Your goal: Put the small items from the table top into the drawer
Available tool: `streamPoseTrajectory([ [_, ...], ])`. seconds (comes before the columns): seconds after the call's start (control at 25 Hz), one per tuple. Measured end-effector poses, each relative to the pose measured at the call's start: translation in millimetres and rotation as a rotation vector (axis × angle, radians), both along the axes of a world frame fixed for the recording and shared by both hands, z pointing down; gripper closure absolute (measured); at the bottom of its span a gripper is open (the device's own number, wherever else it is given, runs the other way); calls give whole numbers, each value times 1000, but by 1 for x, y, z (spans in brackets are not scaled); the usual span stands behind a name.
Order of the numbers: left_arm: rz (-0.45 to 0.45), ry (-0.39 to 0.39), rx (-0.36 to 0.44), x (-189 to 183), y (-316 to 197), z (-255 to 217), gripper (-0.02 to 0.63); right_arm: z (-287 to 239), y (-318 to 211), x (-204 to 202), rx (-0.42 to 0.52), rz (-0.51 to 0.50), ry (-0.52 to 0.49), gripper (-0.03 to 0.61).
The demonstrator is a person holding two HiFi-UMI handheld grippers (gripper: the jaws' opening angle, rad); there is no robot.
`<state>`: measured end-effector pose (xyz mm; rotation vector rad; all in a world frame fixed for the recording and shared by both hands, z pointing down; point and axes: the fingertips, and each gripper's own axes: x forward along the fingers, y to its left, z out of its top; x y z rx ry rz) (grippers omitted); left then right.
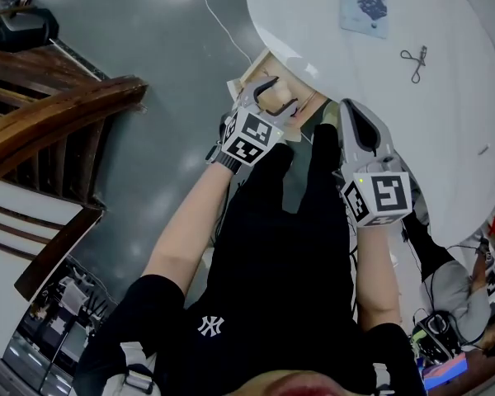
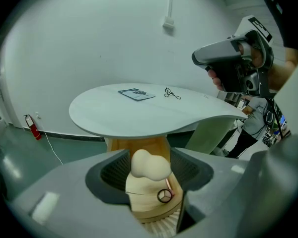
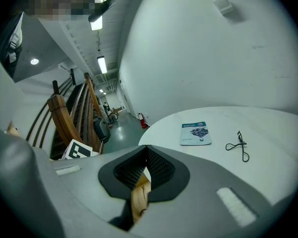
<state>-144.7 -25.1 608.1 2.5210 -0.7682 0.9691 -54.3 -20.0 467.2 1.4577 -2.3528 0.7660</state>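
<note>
The left gripper's fingers stand one on each side of a cream, rounded drawer knob. Their dark ribbed pads sit right against its flanks, so they are clamped on it. The knob juts from the pale wooden drawer front, which sits under the near edge of the white tabletop. Above the drawer front, a wooden pedestal rises to the underside of the tabletop.

The right gripper hovers just beside the left one, at the same near edge. Its fingers are together, tips touching, with nothing between them. Only a strip of wood shows through the slit below the tips.

The small items lie on top, well apart from both pairs of fingers. A black eyelash curler rests flat on the tabletop, in from the edge. A small printed booklet lies flat near it, farther from the person, and the two do not touch. Seen from the left gripper, both sit toward the tabletop's far edge, the booklet to the left of the curler.

Off the tabletop, a grey floor carries a thin white cable. A dark wooden stair rail stands at the left.
</note>
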Motion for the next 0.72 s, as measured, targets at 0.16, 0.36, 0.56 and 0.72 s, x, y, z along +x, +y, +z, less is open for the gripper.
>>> streamPoseTrajectory([
  [0.16,2,-2,-5,0,1,1,364,1,2,1,1,6,1,554],
  [0.36,5,-3,4,1,1,-7,364,-5,4,3,13,12,1,554],
  [0.56,-14,29,19,13,-2,-27,365,-17,4,14,38,23,2,554],
  [0.72,-25,68,36,28,-9,-51,372,-30,-1,25,68,31,6,554],
])
